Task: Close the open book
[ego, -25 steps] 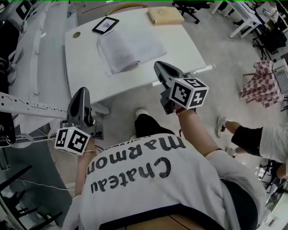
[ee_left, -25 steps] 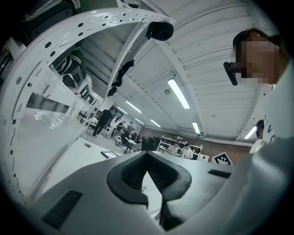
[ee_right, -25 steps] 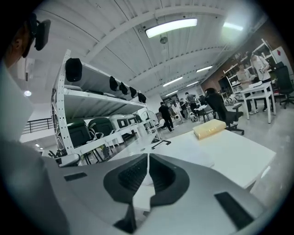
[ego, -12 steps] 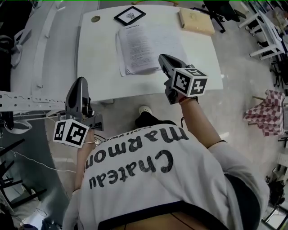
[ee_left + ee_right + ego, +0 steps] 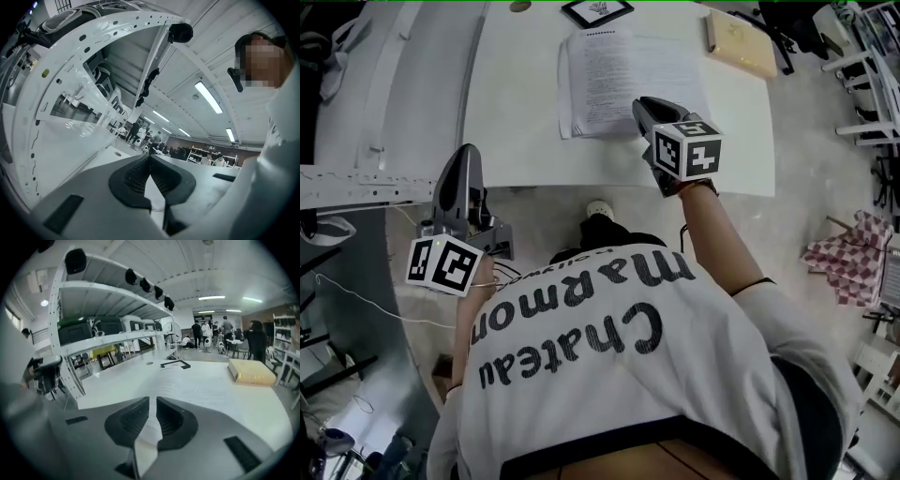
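Approach step: right gripper [image 5: 645,105], fingers closed and empty, hovers at the near edge of the open book [image 5: 619,70]; next, fold one half over.

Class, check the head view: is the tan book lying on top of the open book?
No, the tan book lies on the table beside the open book, not overlapping it.

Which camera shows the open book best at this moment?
The head view: the open book is seen from above, with nearly the whole spread in frame and both pages visible. The right gripper view shows the book only at a shallow, stretched angle. The left gripper view does not show it clearly.
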A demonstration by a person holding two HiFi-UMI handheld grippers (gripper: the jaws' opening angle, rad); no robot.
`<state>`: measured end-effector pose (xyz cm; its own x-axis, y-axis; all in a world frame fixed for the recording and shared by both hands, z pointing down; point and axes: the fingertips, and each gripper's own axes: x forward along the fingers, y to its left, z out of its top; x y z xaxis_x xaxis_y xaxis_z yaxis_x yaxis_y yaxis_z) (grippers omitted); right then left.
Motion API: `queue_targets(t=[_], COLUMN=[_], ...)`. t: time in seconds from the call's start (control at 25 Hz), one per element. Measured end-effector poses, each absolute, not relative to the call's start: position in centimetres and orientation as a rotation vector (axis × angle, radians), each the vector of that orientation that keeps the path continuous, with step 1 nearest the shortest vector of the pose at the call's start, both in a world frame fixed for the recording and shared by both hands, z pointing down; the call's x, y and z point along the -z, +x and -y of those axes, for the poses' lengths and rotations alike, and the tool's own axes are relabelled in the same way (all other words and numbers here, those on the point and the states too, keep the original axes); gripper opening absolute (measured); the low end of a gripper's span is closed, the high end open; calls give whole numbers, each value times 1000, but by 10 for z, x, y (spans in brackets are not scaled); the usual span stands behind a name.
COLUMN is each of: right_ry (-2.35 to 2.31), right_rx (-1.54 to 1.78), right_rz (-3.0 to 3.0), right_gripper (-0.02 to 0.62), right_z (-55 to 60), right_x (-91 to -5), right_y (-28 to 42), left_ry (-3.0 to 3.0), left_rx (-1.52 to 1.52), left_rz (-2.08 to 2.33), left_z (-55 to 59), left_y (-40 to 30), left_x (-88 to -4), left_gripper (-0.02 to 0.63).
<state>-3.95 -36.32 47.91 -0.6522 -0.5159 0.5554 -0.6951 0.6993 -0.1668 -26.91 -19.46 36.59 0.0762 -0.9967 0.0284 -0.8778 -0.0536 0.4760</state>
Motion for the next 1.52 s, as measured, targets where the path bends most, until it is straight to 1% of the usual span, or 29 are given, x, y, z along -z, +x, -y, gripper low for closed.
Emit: queue_targets(t=[0.08, 0.12, 0.16, 0.2, 0.4, 0.72, 1.16, 1.52], right_ry=[886, 854, 818, 782, 643, 479, 327, 258], right_rx=[-406, -365, -329, -291, -74, 167, 620, 788], right_rz=[2391, 2371, 2352, 2334, 2238, 2094, 1830, 1708], right_gripper=[48, 104, 208, 218, 221, 242, 242, 241], right_z=[360, 356, 353, 349, 328, 309, 304, 306], right_x=[-486, -490, -493, -497, -512, -533, -549, -562], right_y=[-44, -46, -49, -52, -63, -69, -71, -74], left_ry=[1970, 1956, 1944, 1936, 1920, 1923, 1907, 1894], left_rx=[444, 446, 448, 449, 445, 461, 481, 503], left_rz=[1876, 1885, 1892, 1897, 1915, 1902, 1912, 1932], left_z=[187, 183, 179, 175, 163, 151, 135, 128], left_y=[-273, -275, -276, -279, -290, -293, -297, -300], left_x=[-369, -370, -372, -373, -378, -382, -385, -384], left_gripper=[23, 23, 23, 23, 23, 23, 23, 23])
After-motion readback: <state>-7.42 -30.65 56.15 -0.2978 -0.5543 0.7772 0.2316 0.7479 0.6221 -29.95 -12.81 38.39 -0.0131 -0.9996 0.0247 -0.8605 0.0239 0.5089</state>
